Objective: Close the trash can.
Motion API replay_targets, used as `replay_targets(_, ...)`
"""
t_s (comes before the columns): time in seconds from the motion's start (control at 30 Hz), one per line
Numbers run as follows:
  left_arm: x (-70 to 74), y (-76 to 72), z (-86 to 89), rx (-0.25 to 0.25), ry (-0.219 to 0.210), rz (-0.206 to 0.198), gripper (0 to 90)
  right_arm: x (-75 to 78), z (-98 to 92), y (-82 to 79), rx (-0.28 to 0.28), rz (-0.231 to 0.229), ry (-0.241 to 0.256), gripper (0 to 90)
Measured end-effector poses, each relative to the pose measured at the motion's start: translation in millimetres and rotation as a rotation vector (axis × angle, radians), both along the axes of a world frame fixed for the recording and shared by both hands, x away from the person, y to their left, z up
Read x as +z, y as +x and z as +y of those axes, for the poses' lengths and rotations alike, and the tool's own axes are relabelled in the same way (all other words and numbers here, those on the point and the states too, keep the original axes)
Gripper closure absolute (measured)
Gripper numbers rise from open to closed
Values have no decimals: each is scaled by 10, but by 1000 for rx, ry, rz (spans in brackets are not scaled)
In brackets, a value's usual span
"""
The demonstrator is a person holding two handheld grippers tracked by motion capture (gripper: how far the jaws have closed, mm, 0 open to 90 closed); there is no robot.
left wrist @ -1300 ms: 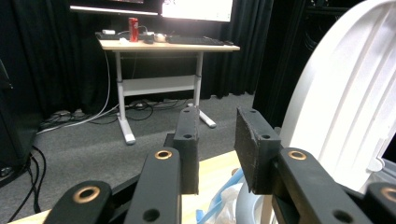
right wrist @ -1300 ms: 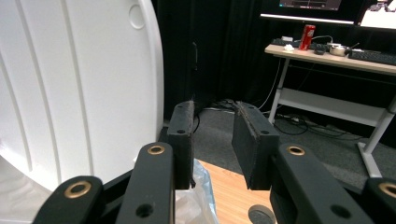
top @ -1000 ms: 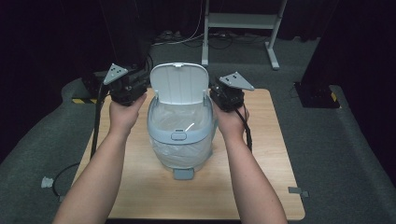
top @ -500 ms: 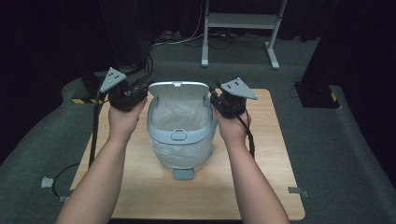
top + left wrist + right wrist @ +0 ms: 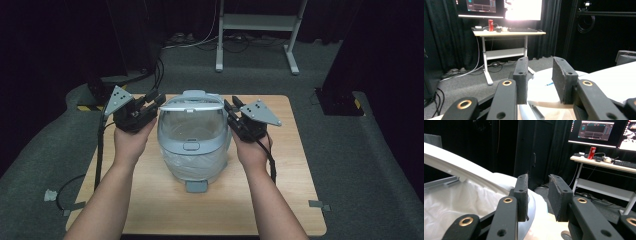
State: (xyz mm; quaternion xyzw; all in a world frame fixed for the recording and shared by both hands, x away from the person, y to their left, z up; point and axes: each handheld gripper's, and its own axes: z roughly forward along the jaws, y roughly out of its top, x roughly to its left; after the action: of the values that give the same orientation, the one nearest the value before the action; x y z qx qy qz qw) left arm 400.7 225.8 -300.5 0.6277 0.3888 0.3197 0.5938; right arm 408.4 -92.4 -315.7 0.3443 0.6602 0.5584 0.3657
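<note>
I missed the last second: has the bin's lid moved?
Yes. The lid has swung down toward the bin's rim, while the bin's place on the table is unchanged.

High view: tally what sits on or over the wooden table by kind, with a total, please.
Pedal bin with white liner: 1
Handheld grippers, left gripper and right gripper, one at each side of the bin, jaws parted with nothing between them: 2
Total: 3 on or over the table
</note>
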Motion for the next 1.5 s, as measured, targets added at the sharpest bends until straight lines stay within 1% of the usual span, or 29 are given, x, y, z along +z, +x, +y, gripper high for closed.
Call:
replay_targets(0.13,-26,-77,-7,-3,9,-7,653,-20,-3,-88,6,-10,-14,694)
replay_targets(0.23,-57,-126,-15,-8,12,-3,651,-37,-5,-145,10,-17,-17,695)
replay_targets(0.3,-88,-163,-32,-1,26,-3,655,-46,-8,-173,13,-20,-18,695)
replay_targets(0.43,-142,-236,-47,-5,24,-1,653,-75,-9,-235,18,-25,-24,695)
replay_targets(0.67,-223,-352,-62,-2,30,10,636,-105,-28,-365,38,-33,-7,684)
replay_targets(0.77,-269,-404,-82,5,35,17,622,-109,-21,-430,61,-37,3,654)
replay_targets(0.8,-282,-420,-81,7,34,15,615,-111,0,-454,68,-40,-4,650)
replay_targets(0.9,-317,-461,-69,8,22,22,580,-128,81,-514,93,-31,-16,620)
replay_targets(0.93,-328,-475,-67,7,24,20,573,-136,99,-528,100,-29,-17,600)
replay_targets(1.0,-353,-504,-66,12,30,13,550,-156,129,-553,98,-23,-13,562)
replay_targets(1.03,-360,-509,-63,8,30,14,534,-173,140,-564,97,-20,-12,540)
replay_targets(1.1,-382,-518,-63,-6,29,17,505,-196,148,-571,94,-12,-7,522)
replay_targets(1.2,-415,-525,-85,-20,37,19,457,-234,157,-567,86,17,-1,518)
replay_targets(1.23,-427,-527,-92,-29,34,15,447,-241,157,-562,86,17,-8,516)
replay_targets(1.3,-445,-539,-91,-28,38,0,443,-255,153,-568,88,18,-2,516)
replay_targets(1.33,-454,-543,-88,-29,34,2,446,-257,149,-574,92,20,1,520)
replay_targets(1.37,-461,-544,-87,-30,31,0,454,-260,148,-588,96,15,-6,528)
replay_targets(1.4,-478,-544,-95,-25,41,5,457,-264,150,-599,96,9,-13,545)
replay_targets(1.43,-513,-547,-98,-21,34,-16,480,-275,158,-609,112,24,-32,577)
replay_targets(1.47,-540,-549,-89,-22,18,-23,484,-303,165,-621,124,17,-20,577)
replay_targets(1.5,-547,-549,-78,-24,2,-17,484,-318,166,-634,124,11,-10,575)
